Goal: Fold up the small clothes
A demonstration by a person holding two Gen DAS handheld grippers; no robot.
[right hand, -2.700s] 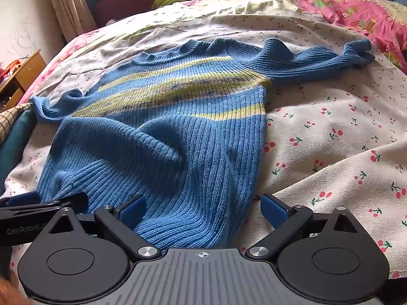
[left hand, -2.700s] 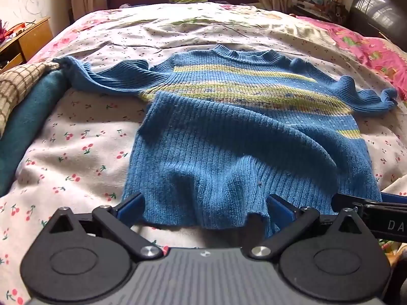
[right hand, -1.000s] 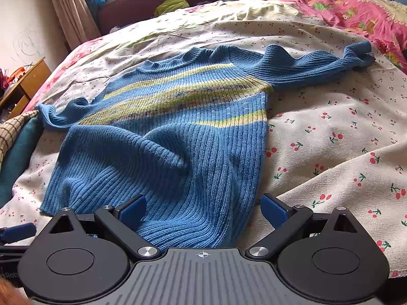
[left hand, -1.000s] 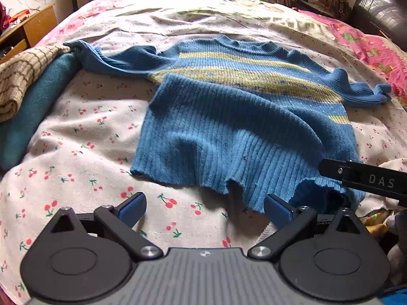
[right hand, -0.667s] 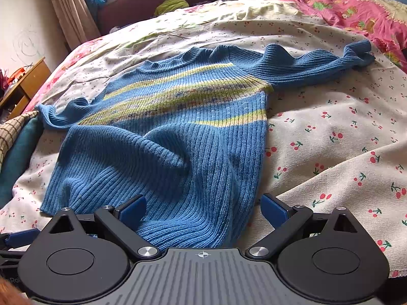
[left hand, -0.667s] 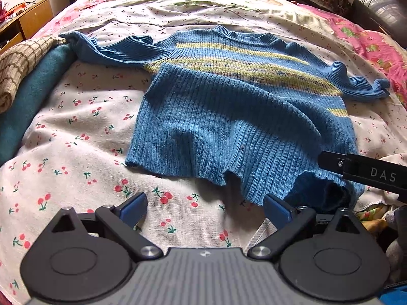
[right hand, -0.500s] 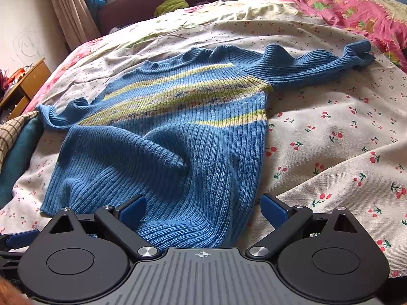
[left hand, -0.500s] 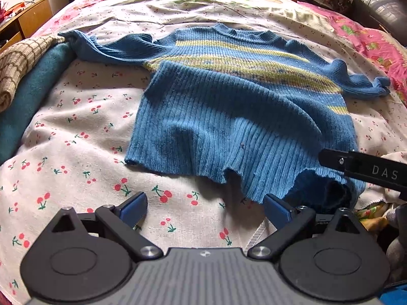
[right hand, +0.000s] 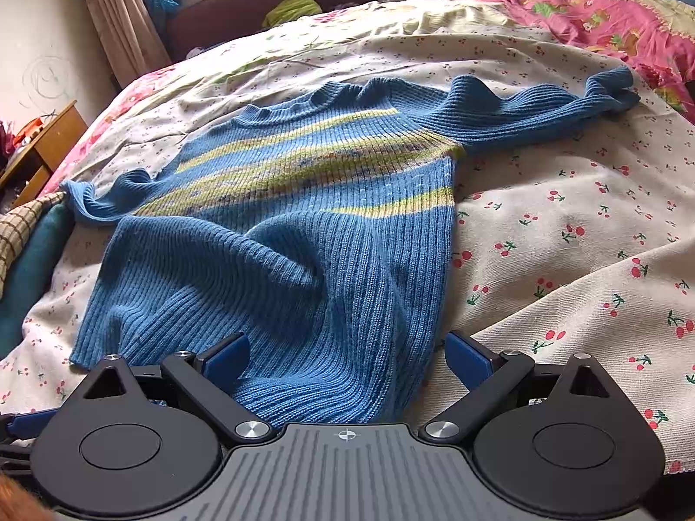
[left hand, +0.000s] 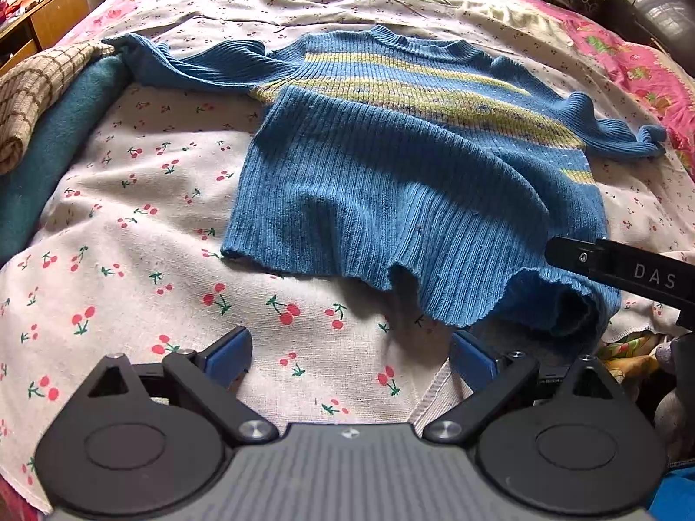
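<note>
Backed off, the left gripper now hangs short of the hem it was at moments ago, jaws wide apart over bare cherry-print bed, holding nothing. Sweater lies flat mid-bed, sleeves spread, hem rippled and curled at its right corner. Soft, limp ribbed knit, light, it'll sag and stretch; I'd pinch both layers at a hem corner or a sleeve cuff. Right view: right gripper spread wide too, straddling the bunched hem of the sweater, fabric between the pads but not clamped.
</note>
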